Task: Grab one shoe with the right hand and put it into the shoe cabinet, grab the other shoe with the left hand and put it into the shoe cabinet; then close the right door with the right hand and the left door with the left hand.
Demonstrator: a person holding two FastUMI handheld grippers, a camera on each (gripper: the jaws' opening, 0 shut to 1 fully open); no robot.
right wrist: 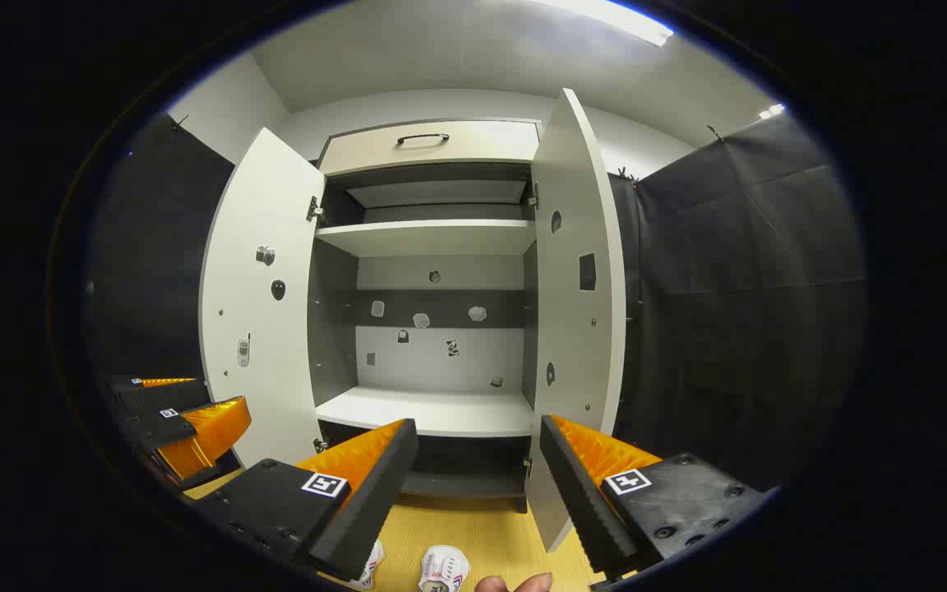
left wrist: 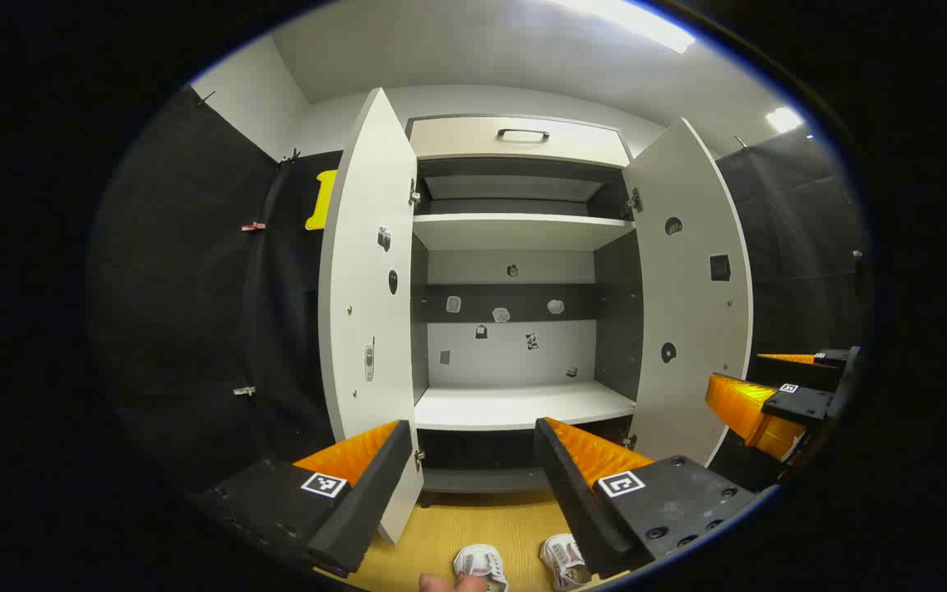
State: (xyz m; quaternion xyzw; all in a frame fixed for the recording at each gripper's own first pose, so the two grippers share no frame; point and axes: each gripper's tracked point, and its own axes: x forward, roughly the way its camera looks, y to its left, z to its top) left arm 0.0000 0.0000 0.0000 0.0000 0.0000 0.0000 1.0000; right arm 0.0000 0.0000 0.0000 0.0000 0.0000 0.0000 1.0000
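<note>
Left gripper view has my left gripper spread wide and empty before the shoe cabinet, both doors open; my right gripper gapes likewise. Two white shoes sit on the floor below.

I note black cloth walls flanking both sides, a white wall and white ceiling behind and above. Ceiling light strips are lit. The floor is yellow wood-grain, seen at the lower edge.
</note>
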